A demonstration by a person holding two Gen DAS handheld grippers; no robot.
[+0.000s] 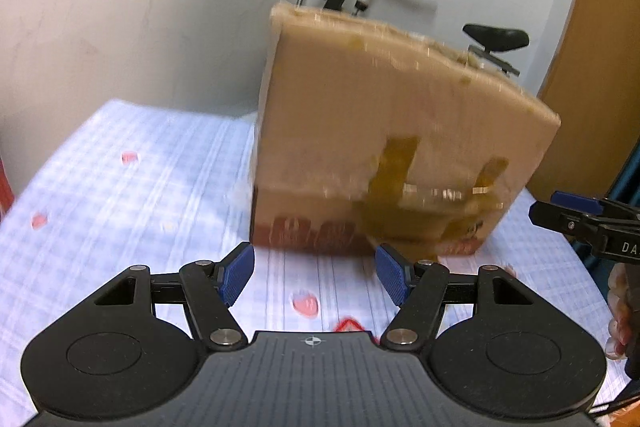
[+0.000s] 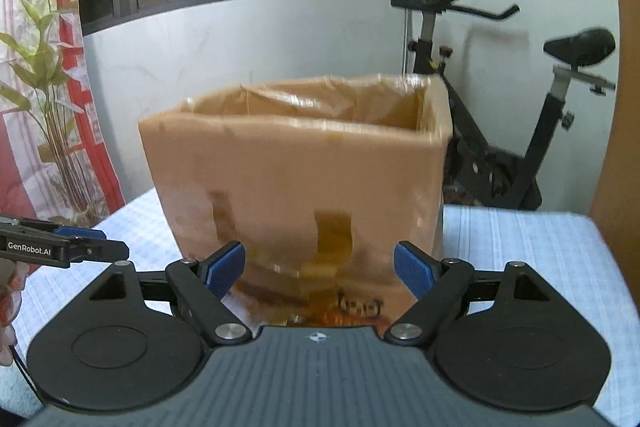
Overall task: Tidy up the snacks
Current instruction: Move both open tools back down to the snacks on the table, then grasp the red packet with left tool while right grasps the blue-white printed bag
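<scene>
A tall tan cardboard box (image 1: pixel 396 131) with tape strips stands on the table covered by a blue checked cloth (image 1: pixel 120 187). In the right wrist view the box (image 2: pixel 296 183) is open at the top; its inside is hidden. My left gripper (image 1: pixel 314 275) is open and empty, just in front of the box's left front corner. My right gripper (image 2: pixel 319 267) is open and empty, close to the box's front face. The right gripper shows at the right edge of the left wrist view (image 1: pixel 576 219); the left gripper shows at the left edge of the right wrist view (image 2: pixel 80 247). No snacks are visible.
A grey wall (image 1: pixel 140 7) stands behind the table. An exercise bike (image 2: pixel 520 131) stands behind the box to the right. A plant (image 2: pixel 52 99) and red curtain are at the far left. A wooden panel (image 1: pixel 592 47) is at the right.
</scene>
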